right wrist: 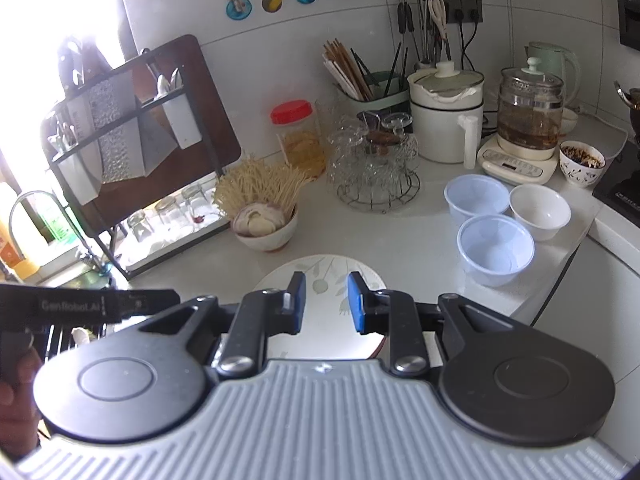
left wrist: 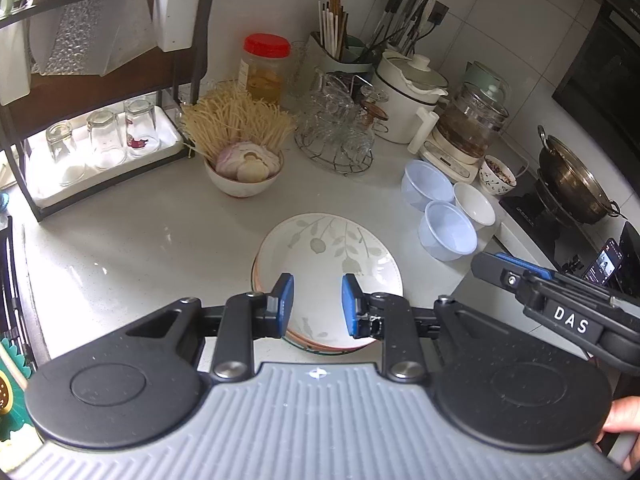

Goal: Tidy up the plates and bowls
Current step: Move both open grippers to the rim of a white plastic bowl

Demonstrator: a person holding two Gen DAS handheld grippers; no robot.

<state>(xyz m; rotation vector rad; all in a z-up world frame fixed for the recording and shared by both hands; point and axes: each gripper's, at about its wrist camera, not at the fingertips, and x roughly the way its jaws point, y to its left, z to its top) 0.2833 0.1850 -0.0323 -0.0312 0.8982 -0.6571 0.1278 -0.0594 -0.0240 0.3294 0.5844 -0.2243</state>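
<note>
While you hold both tools above the white counter (left wrist: 140,240), neither one grips anything. Your left gripper (left wrist: 317,305) hangs over the near side of the stack of plates (left wrist: 332,256), its blue pads (left wrist: 285,306) standing a small way apart with only air and the top plate's leaf pattern showing between them. Your right gripper (right wrist: 326,302) is the same: pads parted by a narrow gap, empty, with the plates (right wrist: 324,280) below and just ahead of it. In the left view the right tool's arm crosses the lower right corner, clear of the dishes.

The plates sit near the counter's front edge, the leaf-patterned one on top and pink-rimmed ones under it. To their right stand three bowls close together: two clear plastic bowls (right wrist: 495,249) (right wrist: 476,199) and a white bowl (right wrist: 540,211) just beside them. Farther right, next to the glass kettle (right wrist: 528,116), a patterned bowl (right wrist: 582,162) holds something dark. Behind the plates, a bowl of sliced onion (left wrist: 244,168) rests against a bundle of dry noodles (left wrist: 236,120), near the rack of upturned glasses (left wrist: 104,140).
</note>
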